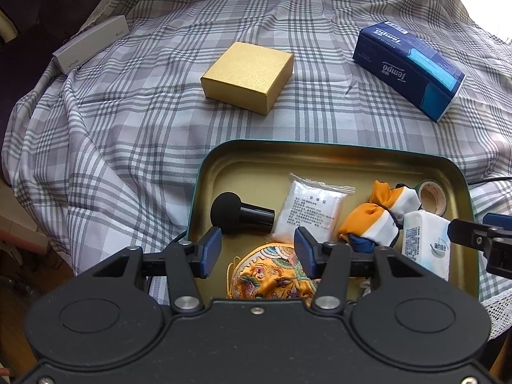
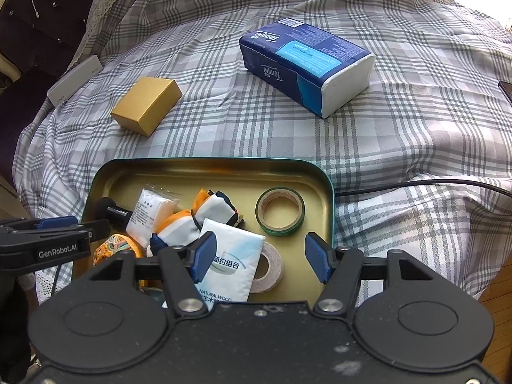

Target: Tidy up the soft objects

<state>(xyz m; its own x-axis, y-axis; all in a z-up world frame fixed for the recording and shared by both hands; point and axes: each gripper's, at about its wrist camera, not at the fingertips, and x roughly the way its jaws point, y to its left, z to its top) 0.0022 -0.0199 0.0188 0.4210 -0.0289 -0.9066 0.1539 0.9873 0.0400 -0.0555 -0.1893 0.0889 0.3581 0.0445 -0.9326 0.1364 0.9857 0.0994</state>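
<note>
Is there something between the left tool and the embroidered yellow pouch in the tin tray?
Nothing visible. The left tool hangs open above the embroidered yellow pouch, which lies at the near edge of the tin tray. The black foam-tipped handle and white sachet lie further back, clear of the way down.

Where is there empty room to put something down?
Bare plaid cloth lies between the gold box, the blue tissue pack and the tin tray. The tray's far strip is free; its near part is crowded with soft things.
</note>
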